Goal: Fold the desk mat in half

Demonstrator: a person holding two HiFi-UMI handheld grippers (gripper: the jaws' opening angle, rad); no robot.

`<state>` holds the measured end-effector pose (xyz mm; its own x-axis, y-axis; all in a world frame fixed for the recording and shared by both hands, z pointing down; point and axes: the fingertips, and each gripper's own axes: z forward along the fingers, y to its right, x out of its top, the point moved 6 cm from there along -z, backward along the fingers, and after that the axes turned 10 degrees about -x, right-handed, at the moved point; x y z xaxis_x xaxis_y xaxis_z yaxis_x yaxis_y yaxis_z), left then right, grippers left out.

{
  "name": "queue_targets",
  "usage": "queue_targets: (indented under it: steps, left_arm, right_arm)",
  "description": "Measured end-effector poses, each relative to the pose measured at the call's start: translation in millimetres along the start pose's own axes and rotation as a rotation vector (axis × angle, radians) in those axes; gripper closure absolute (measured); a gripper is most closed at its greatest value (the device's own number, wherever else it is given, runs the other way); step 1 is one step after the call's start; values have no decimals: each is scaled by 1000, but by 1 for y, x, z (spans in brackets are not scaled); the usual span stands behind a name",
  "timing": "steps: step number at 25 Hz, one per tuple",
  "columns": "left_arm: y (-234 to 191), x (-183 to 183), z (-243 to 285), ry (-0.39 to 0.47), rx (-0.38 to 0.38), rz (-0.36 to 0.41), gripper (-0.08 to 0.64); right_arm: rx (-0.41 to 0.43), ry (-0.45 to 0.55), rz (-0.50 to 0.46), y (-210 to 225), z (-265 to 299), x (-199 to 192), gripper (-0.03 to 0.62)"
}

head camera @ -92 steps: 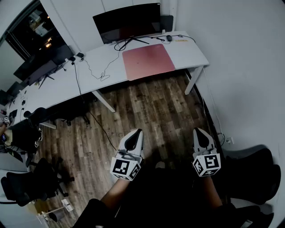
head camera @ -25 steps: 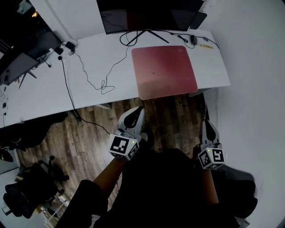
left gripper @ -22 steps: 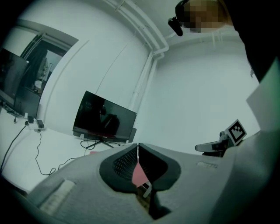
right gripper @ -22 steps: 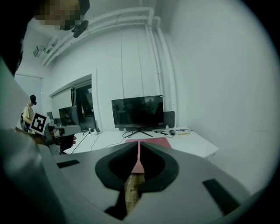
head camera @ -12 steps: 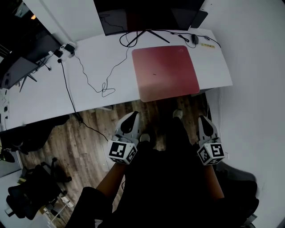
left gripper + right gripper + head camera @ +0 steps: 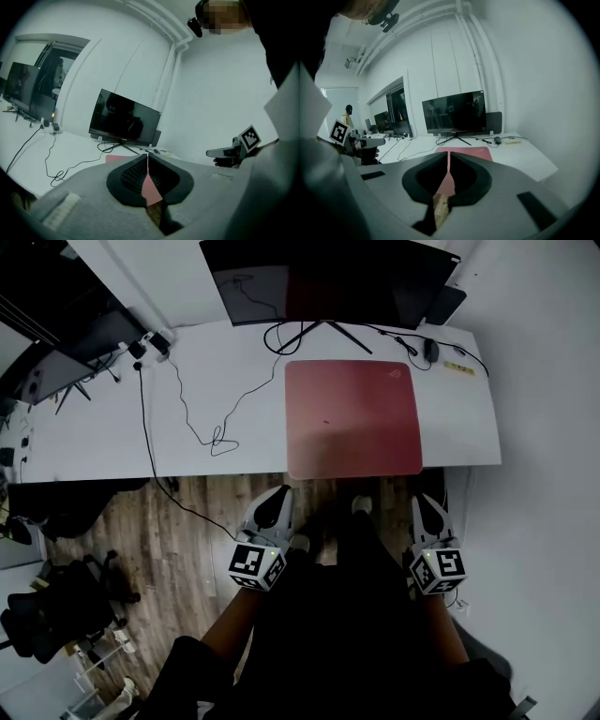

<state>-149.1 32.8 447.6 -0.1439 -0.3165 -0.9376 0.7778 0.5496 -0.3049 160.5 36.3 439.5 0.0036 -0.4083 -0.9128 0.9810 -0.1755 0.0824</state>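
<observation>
Left gripper (image 6: 277, 501) and right gripper (image 6: 425, 509) are held low before the desk (image 6: 94, 432), pointed toward it, jaws pressed together on nothing. Desk mat (image 6: 352, 418) is seen flat, unfolded, at the desk's front edge.

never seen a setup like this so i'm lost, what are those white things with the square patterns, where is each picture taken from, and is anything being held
There is no robot here. A person holds a two-jaw hand tool in each hand: the left gripper and the right gripper. The cubes with square patterns are parts of those tools.

The head view comes from a camera on the person's head, looking steeply down. The other two views come from cameras riding on each gripper, looking along its jaws.

On the white desk lies a pink desk mat, flat and not yet folded. Behind it stands a monitor, with a mouse and loose cables nearby.

Both grippers have their jaws together and hold nothing. They are over the wooden floor, short of the desk.
</observation>
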Motion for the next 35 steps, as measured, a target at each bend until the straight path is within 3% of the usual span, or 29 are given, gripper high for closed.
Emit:
queue_targets:
  steps: [6,11,19,23,29,35]
  left_arm:
    - [-8,12,57,-6,116,6,537]
    - [5,18,99,-16,163,22,537]
    - [22,-2,137,-54,233,-79,537]
    - [25,-9,148,-85,280,-84,537]
    - [30,-17,167,-101,274,-82,537]
    - [26,-27,179,-139,202,-110,537]
  right_arm:
    - [50,-82,3,71,49,-10,588]
    - [86,-120,24,118,86,-10,588]
    - [179,-181,-2,153,130,-10,588]
    - [188,-237,3,173,142,-25,588]
    - [193,-362,47,188,155,-72,580]
    - [134,-473,93,191,158,-118,551]
